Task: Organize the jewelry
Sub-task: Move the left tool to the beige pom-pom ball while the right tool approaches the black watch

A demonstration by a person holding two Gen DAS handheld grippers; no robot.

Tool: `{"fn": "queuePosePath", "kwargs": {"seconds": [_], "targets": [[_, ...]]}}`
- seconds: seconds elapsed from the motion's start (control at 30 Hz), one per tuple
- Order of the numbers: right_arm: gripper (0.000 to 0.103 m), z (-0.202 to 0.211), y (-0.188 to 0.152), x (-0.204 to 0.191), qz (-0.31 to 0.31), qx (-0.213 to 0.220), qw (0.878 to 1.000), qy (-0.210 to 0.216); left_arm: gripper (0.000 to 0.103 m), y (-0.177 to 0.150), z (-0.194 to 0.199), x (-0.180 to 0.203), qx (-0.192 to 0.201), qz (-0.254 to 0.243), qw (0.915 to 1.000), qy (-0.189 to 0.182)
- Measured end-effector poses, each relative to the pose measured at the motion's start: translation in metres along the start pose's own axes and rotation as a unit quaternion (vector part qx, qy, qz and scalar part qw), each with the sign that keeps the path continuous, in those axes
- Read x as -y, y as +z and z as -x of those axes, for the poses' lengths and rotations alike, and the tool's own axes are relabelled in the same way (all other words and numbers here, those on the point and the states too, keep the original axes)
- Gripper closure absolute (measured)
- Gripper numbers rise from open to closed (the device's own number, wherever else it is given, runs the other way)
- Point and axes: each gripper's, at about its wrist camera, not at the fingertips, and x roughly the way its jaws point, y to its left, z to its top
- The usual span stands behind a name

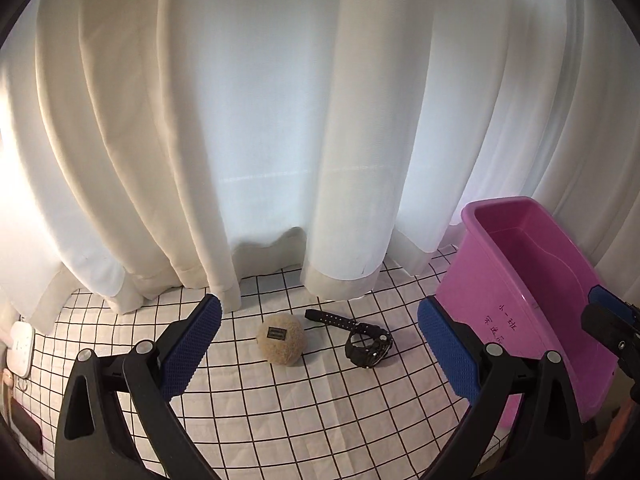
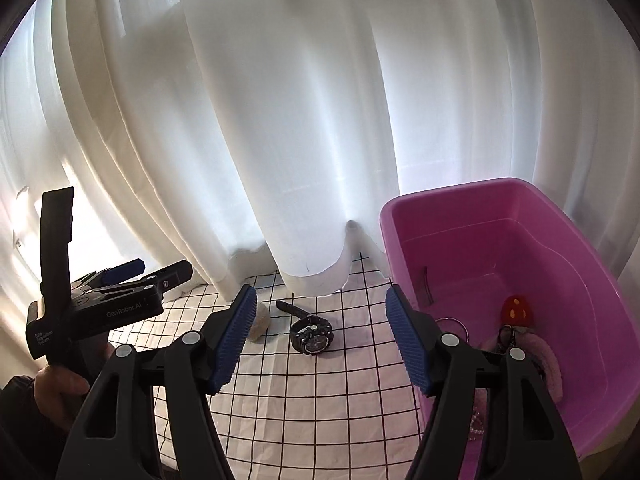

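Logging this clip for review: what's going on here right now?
A person holds two grippers over a grid-patterned cloth. Both the left gripper and right gripper are open and empty. A black watch and a fuzzy tan ball lie on the cloth; the pink bin already holds several trinkets.

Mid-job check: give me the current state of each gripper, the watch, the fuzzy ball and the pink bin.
left gripper: open, empty, above the cloth.
right gripper: open, empty, above the cloth beside the bin.
black watch: on the grid cloth, outside the bin, strap unfastened.
beige fuzzy ball: on the cloth, left of the watch, untouched.
pink bin: upright, open-topped, already holding several small items.
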Motion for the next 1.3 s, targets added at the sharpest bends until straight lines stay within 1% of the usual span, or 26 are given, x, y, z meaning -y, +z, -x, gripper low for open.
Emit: {"fn": "queuePosePath", "kwargs": {"seconds": [0.07,0.13,0.23,0.4,0.53,0.7,0.8,0.93,1.1,1.3], "targets": [[0.039,-0.011,-0.002,-0.008,0.004,-0.006,1.0,0.004,0.006,-0.006,0.0,-0.021,-0.004,0.011,0.9999,0.005],[0.036,-0.017,-0.004,-0.017,0.01,-0.013,1.0,0.004,0.006,-0.014,-0.001,-0.041,-0.007,0.021,0.9997,0.012],[0.035,-0.031,-0.01,-0.028,0.018,-0.029,0.999,0.006,0.006,-0.028,-0.007,-0.063,-0.014,0.031,0.9992,0.02],[0.028,-0.061,-0.027,-0.048,0.043,-0.052,0.998,-0.006,0.006,-0.048,-0.027,-0.085,-0.049,0.044,0.9977,0.016],[0.028,-0.099,-0.042,-0.053,0.06,-0.087,0.994,-0.02,0.006,-0.063,-0.05,-0.086,-0.07,0.031,0.9971,0.005],[0.028,-0.147,-0.063,-0.048,0.049,-0.122,0.991,-0.019,0.006,-0.08,-0.091,-0.075,-0.091,-0.009,0.9958,-0.002],[0.028,-0.175,-0.071,-0.043,0.046,-0.135,0.99,-0.023,0.006,-0.085,-0.114,-0.07,-0.097,-0.023,0.995,-0.009],[0.028,-0.208,-0.081,-0.036,0.043,-0.154,0.987,-0.03,0.006,-0.084,-0.14,-0.067,-0.103,-0.031,0.9941,-0.017],[0.028,-0.237,-0.087,-0.03,0.036,-0.166,0.985,-0.039,0.006,-0.083,-0.164,-0.067,-0.109,-0.037,0.9931,-0.023],[0.028,-0.256,-0.088,-0.027,0.03,-0.17,0.984,-0.048,0.006,-0.083,-0.182,-0.065,-0.116,-0.038,0.9922,-0.025]]}}
